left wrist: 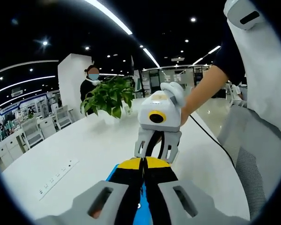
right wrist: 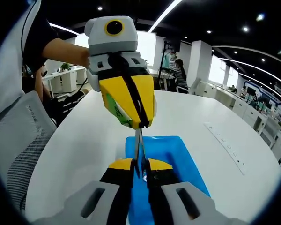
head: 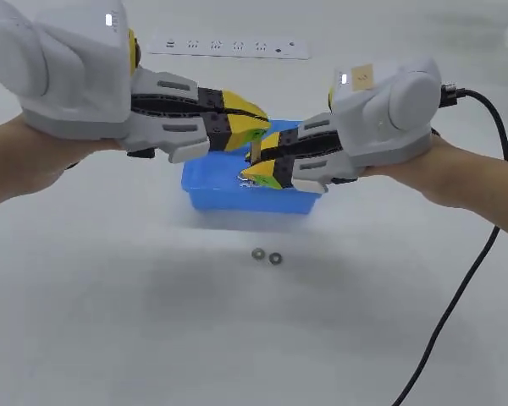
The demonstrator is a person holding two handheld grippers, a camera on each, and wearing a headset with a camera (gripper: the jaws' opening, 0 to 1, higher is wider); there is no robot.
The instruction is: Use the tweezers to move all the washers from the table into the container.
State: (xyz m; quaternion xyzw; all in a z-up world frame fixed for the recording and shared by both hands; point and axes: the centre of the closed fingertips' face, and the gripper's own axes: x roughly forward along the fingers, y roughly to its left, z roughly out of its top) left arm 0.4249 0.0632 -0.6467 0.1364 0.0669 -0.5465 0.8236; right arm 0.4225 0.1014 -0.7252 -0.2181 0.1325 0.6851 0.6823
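Note:
Two small metal washers lie side by side on the white table, just in front of the blue container. Above the container, my left gripper and right gripper meet tip to tip. The thin metal tweezers run between them. My right gripper's jaws are shut on one end. The other end disappears into my left gripper's shut jaw tips. Whatever lies inside the container is hidden by the jaws.
A white power strip lies at the far side of the table. A black cable trails from my right gripper toward the near edge. A potted plant stands on the far end, with a person behind it.

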